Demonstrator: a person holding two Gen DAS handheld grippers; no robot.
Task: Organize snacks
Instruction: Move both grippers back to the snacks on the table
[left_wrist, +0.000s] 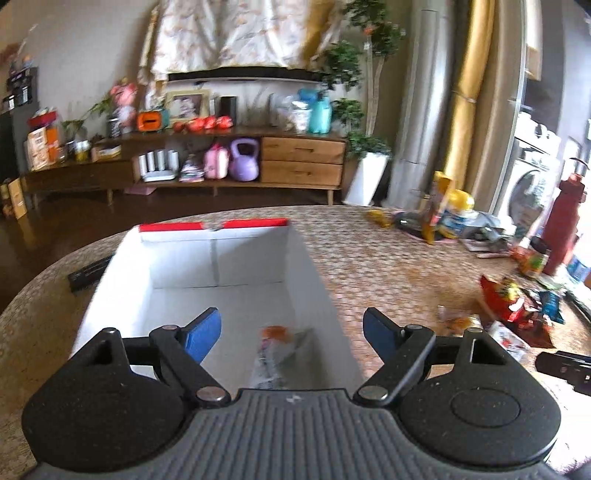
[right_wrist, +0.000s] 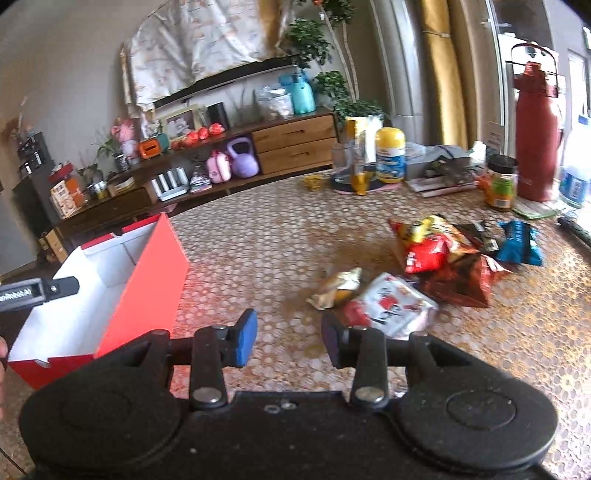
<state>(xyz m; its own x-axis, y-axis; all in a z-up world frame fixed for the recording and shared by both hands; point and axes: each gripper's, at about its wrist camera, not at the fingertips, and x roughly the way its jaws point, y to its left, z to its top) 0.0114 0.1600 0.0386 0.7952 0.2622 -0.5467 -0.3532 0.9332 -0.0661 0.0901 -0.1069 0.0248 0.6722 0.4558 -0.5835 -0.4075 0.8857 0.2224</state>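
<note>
The left gripper hangs over the open box, its blue pads spread wide with nothing between them. Below the gap, on the white floor of the box, lies a clear packet with an orange patch at its top end; it is blurred and its print cannot be read. The box has red outer walls and a white inside, and sits on the patterned table.

In the right wrist view the right gripper points down at bare table just beside the box, its jaws partly apart and empty. Ahead of its right pad is a white wrapper with red print, the pad's tip just in front of the wrapper's near edge; whether they touch cannot be told. Touching that wrapper on its left is a crumpled gold wrapper. Behind them is a heap of bags: a red and yellow bag on top of a dark red bag, and a blue packet to the right, near the table edge.

Further back on the table stand a yellow-lidded tub, a brown-lidded jar and a tall red flask. The left gripper's black body reaches in from the left edge above the box. A wooden sideboard lines the far wall
</note>
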